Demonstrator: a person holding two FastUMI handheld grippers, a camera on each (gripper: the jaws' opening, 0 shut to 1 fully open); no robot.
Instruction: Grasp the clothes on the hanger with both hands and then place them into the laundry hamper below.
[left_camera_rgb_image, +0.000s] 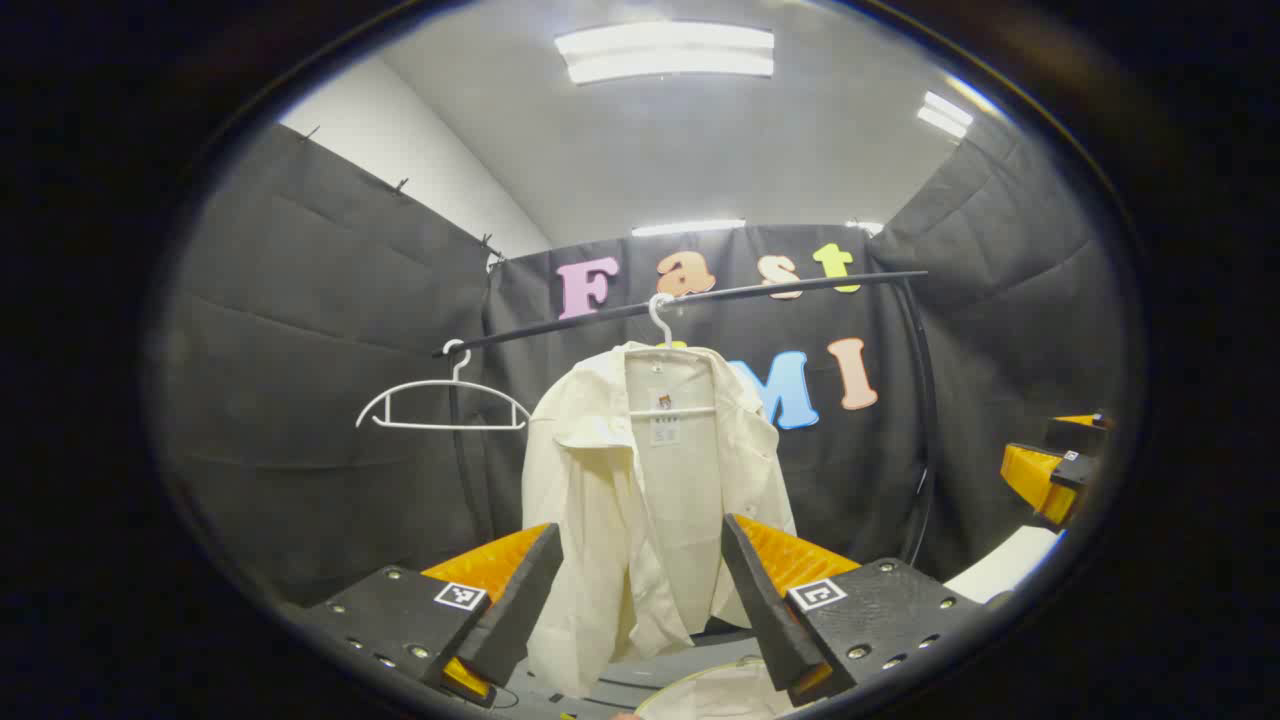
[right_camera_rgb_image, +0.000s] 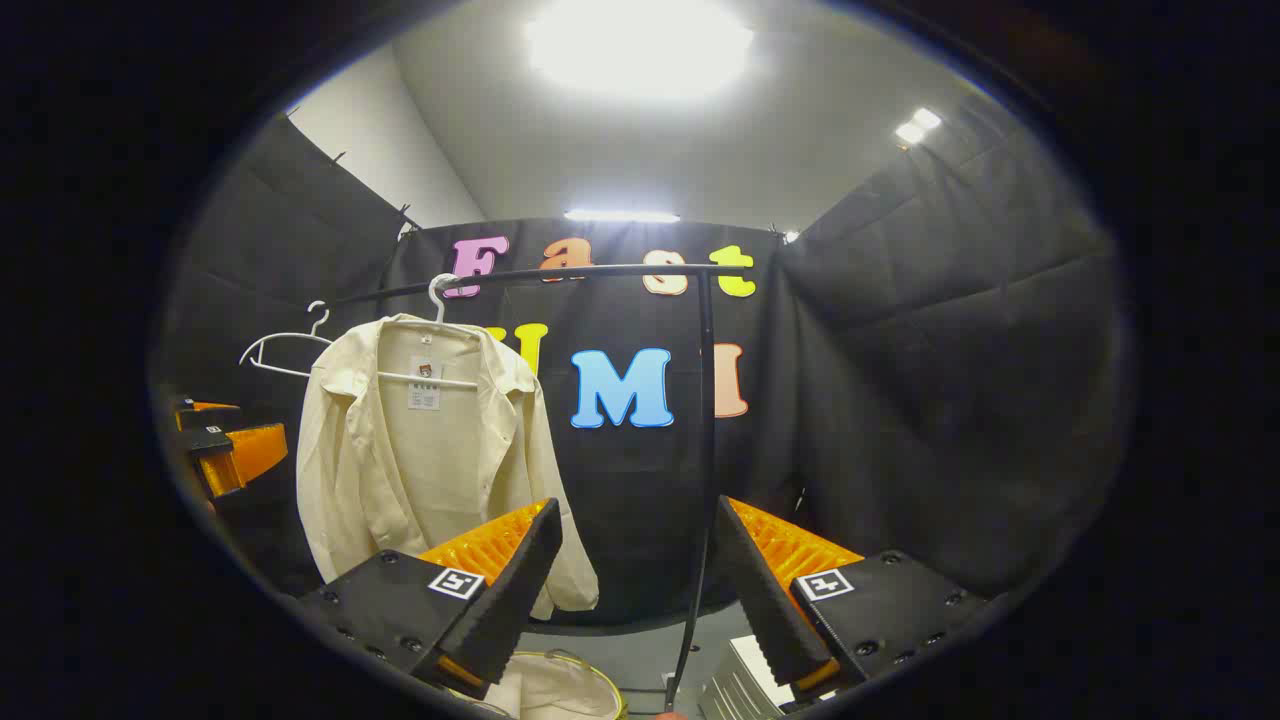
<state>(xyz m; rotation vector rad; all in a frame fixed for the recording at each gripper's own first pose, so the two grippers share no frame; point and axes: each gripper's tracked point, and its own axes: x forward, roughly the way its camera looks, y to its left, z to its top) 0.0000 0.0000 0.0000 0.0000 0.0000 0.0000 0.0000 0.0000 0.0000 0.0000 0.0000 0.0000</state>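
A cream shirt (left_camera_rgb_image: 650, 490) hangs open on a white hanger (left_camera_rgb_image: 660, 320) from the black rail (left_camera_rgb_image: 760, 290). My left gripper (left_camera_rgb_image: 640, 610) stands open in front of the shirt's lower part, short of the cloth, nothing between its fingers. The hamper's rim (left_camera_rgb_image: 720, 690) shows below, pale cloth inside. In the right gripper view the same shirt (right_camera_rgb_image: 420, 460) hangs left of centre, and my right gripper (right_camera_rgb_image: 635, 600) is open, to the right of the shirt and apart from it. The hamper (right_camera_rgb_image: 545, 690) sits at the bottom. The left gripper (right_camera_rgb_image: 225, 445) shows at the far left edge.
An empty white hanger (left_camera_rgb_image: 440, 405) hangs on the rail left of the shirt. The rail's black upright post (right_camera_rgb_image: 705, 450) stands between my right fingers' line of sight and the wall. A stack of white ridged items (right_camera_rgb_image: 740, 685) lies low right. The right gripper (left_camera_rgb_image: 1050, 475) is at the right edge.
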